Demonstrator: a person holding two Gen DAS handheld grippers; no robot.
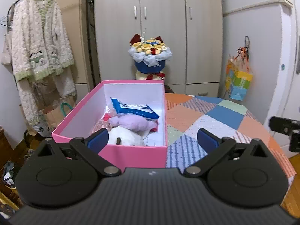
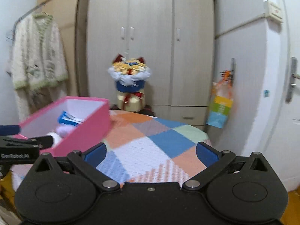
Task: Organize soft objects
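A white plush toy (image 1: pixel 127 137), a fuzzy lilac plush (image 1: pixel 134 122) and a blue-and-white packet (image 1: pixel 133 109) lie piled in the pink cardboard box (image 1: pixel 131 155) on the bench's checked patchwork cloth (image 1: pixel 215 116). The left hand-held gripper (image 1: pixel 152 139) hangs wide and empty at the box's near wall; the right hand-held gripper (image 2: pixel 151 152) gapes wide over bare cloth. Behind stand a bouquet (image 1: pixel 150 54), a wardrobe (image 1: pixel 159 18) and a hanging fleece robe (image 1: pixel 39 43).

Blurred "CenRobot.AI" on left gripper (image 2: pixel 28 140)
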